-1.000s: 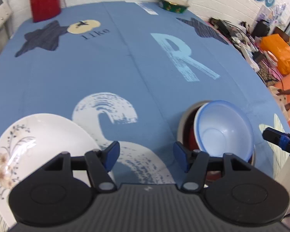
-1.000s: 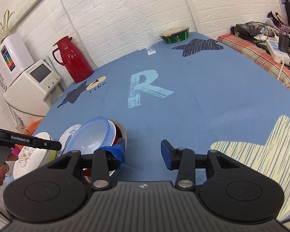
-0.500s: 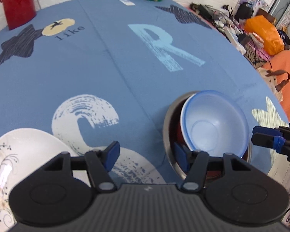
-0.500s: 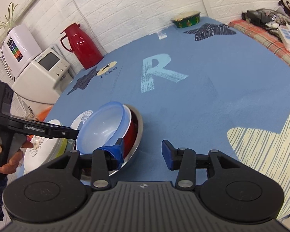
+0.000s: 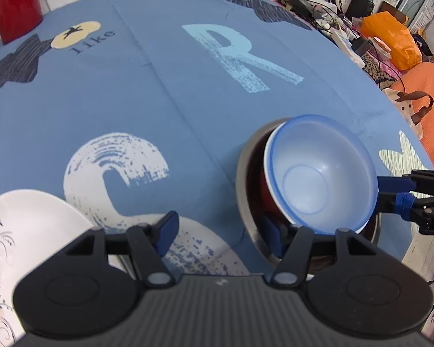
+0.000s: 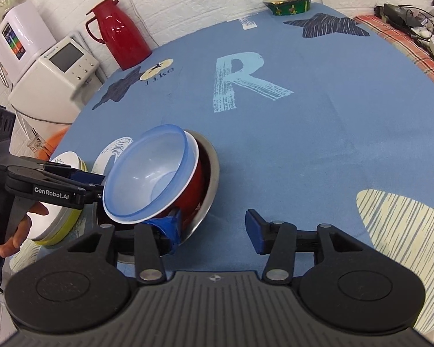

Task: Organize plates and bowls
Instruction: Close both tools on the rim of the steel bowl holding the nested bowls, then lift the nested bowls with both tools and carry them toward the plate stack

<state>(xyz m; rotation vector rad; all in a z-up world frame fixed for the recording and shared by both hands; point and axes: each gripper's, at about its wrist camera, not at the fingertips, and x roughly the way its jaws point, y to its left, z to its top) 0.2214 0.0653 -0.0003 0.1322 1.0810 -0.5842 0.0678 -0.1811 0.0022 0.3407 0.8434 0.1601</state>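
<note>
Blue-padded, the right gripper (image 6: 214,228) is spreading its jaws; its left pad sits against the rim of the steel bowl (image 6: 212,173) and nothing is pinched between the pads. The left gripper (image 5: 218,231) stands parted, one finger over the steel bowl's rim, clasping nothing. Nested in the steel bowl near the table's (image 5: 165,92) front edge sit a red bowl (image 6: 192,185) and, tilted on top, a translucent blue bowl (image 5: 321,173). Toward the front left corner lies a white flowered plate (image 5: 20,231) on a yellow-rimmed dish (image 6: 65,228). A red thermos (image 6: 118,39) and a green bowl (image 6: 289,4) stand at the far edge.
</note>
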